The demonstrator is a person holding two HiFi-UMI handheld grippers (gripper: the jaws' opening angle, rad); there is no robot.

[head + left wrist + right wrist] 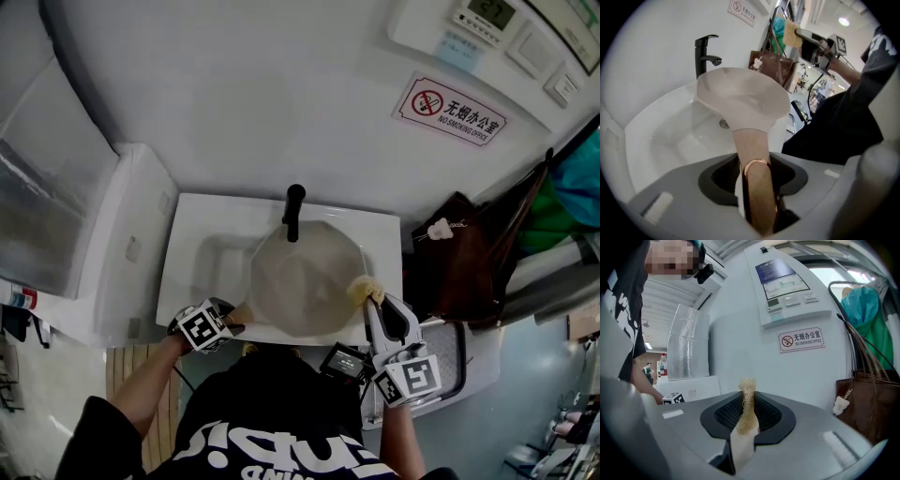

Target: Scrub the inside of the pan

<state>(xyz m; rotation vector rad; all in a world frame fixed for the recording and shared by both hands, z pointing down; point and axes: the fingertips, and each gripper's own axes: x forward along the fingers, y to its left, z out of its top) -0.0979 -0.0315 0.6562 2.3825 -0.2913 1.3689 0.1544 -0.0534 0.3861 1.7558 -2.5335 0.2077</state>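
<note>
The white sink (183, 272) carries the pan (305, 277), which spans most of the basin with its far rim just beside the black faucet (293, 211). The pan's pale interior faces up and appears dry and unscrubbed, so scrubbing is judged not yet begun. The left gripper (234, 319) points steeply down at the near-left edge of the sink, and its jaws are closed narrow on the pan's wooden handle (751, 150), gripping near the handle's end. The right gripper (372, 302) is held roughly level above the pan's right rim, its jaws pinched flat on a thin yellow scrub pad (364, 289) that stands up out of them; the pad is not touching the pan's interior. Fault conditions: because the hold is far out on the handle, downward scrubbing pressure on the far side could lever the pan and twist the handle in the jaws. The pad is held by one edge only, so a hard sideways stroke could drag it free. Strokes toward the faucet could knock the pan rim against it.
</note>
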